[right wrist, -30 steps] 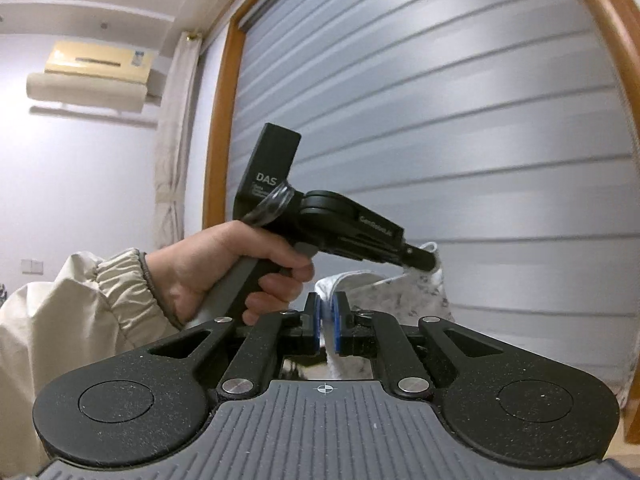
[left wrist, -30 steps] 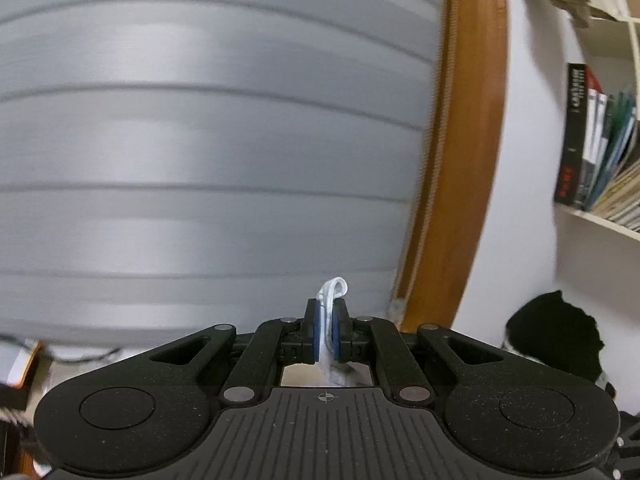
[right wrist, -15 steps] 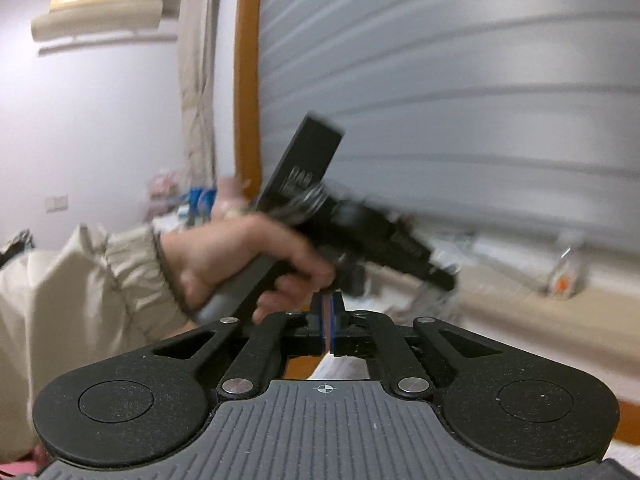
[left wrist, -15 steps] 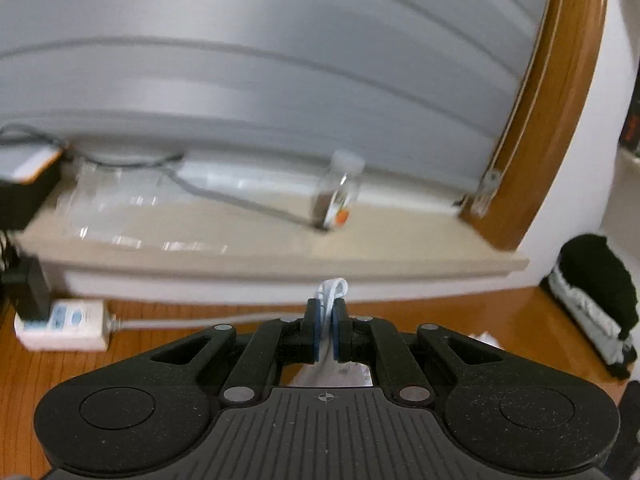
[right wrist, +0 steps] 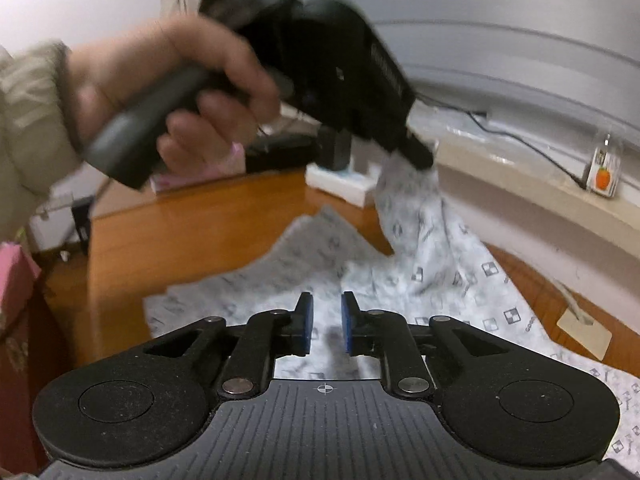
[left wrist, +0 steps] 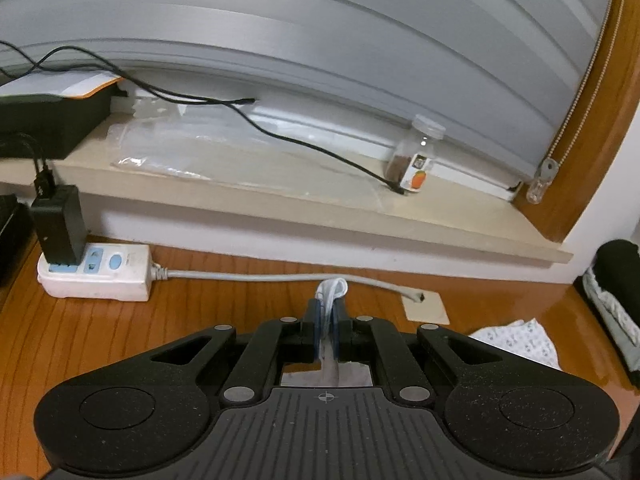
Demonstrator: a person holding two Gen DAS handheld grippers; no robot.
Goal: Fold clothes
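The garment (right wrist: 440,264) is white cloth with a small grey print, spread across the wooden table (right wrist: 192,232). My left gripper (left wrist: 328,312) is shut on one corner of it, and a small fold of cloth (left wrist: 331,288) sticks out past the pads. In the right wrist view a hand (right wrist: 192,76) holds that left gripper (right wrist: 422,160) above the table, with the cloth hanging from its tip down to the surface. My right gripper (right wrist: 326,320) is low over the spread cloth. Its jaws are opening and nothing is between the pads.
A white power strip (left wrist: 96,276) with a black adapter lies at the table's back left, its grey cable running right. On the windowsill (left wrist: 320,208) stand a small bottle (left wrist: 416,160) and a black cable. Dark clothing (left wrist: 616,268) sits at the right, a pink box (right wrist: 16,280) at the left.
Both grippers came down from in front of the blind to the table. The right gripper's jaws parted and let go of the cloth, which now lies spread below it.
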